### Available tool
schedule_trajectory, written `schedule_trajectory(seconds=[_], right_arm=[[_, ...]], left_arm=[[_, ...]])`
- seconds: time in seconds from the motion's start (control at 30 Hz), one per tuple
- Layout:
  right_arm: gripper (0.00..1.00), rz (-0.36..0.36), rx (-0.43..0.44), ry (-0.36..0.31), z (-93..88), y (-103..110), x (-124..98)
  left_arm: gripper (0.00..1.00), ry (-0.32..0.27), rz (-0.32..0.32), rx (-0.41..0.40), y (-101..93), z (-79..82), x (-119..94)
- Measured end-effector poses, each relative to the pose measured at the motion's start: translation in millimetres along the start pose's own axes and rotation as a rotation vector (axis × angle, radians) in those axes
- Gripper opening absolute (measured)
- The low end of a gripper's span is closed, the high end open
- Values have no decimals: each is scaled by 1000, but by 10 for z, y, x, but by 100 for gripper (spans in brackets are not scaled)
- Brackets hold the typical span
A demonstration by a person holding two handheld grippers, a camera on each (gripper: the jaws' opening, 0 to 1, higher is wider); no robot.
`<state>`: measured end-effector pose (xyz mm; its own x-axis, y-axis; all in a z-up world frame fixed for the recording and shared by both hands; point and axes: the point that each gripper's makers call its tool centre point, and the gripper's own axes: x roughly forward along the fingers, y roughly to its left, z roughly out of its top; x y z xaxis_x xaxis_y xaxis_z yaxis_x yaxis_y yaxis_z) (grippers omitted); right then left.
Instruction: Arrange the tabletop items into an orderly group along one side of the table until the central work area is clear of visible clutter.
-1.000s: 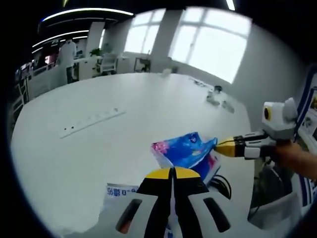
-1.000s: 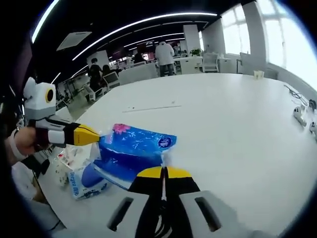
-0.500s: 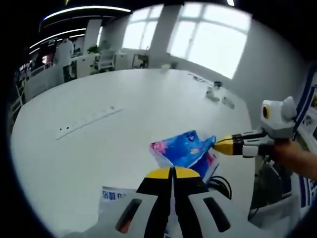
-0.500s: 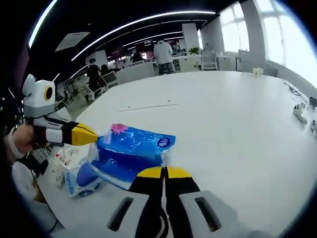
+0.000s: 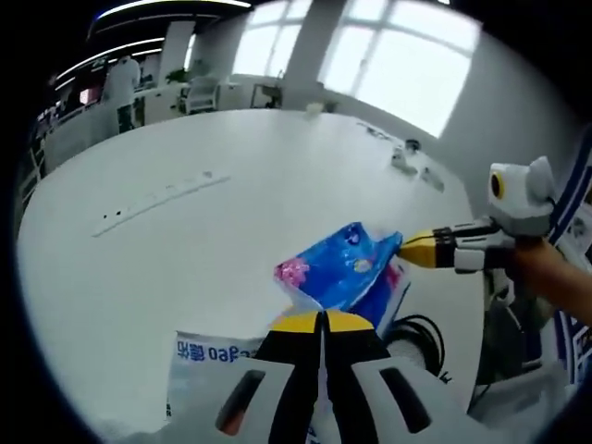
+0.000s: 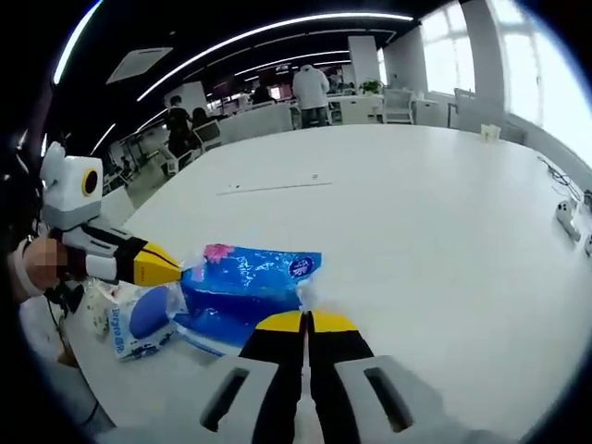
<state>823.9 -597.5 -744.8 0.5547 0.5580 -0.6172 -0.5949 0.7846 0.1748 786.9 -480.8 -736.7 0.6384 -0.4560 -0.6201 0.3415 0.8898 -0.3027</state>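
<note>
In the right gripper view, going left to right: the left hand-held gripper reaches in from the left edge, its yellow tips pinched on the left end of a blue plastic packet. Just below that, a white-and-blue pack with printed lettering lies on the white bench near its edge. The blue packet spans between the two tools, and the right hand-held gripper has its jaws closed together on the packet's right end. Farther right, small white devices sit near the bench's far edge.

In the left gripper view, a long white strip lies on the bench well apart from the packet. A white pack with blue lettering rests low beside the left hand-held gripper, whose jaws are pressed together at the packet's near end. On the right, the right hand-held gripper pinches the packet's far corner; a black cable curls at the bench edge below it
</note>
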Motion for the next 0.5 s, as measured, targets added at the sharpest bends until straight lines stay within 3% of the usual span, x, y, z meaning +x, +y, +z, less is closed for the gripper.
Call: schedule_trajectory(seconds=[0.5], right_arm=[[0,0,36,19,-110,-107,110]], left_arm=[[0,-2,4,-38,44,-98,170]])
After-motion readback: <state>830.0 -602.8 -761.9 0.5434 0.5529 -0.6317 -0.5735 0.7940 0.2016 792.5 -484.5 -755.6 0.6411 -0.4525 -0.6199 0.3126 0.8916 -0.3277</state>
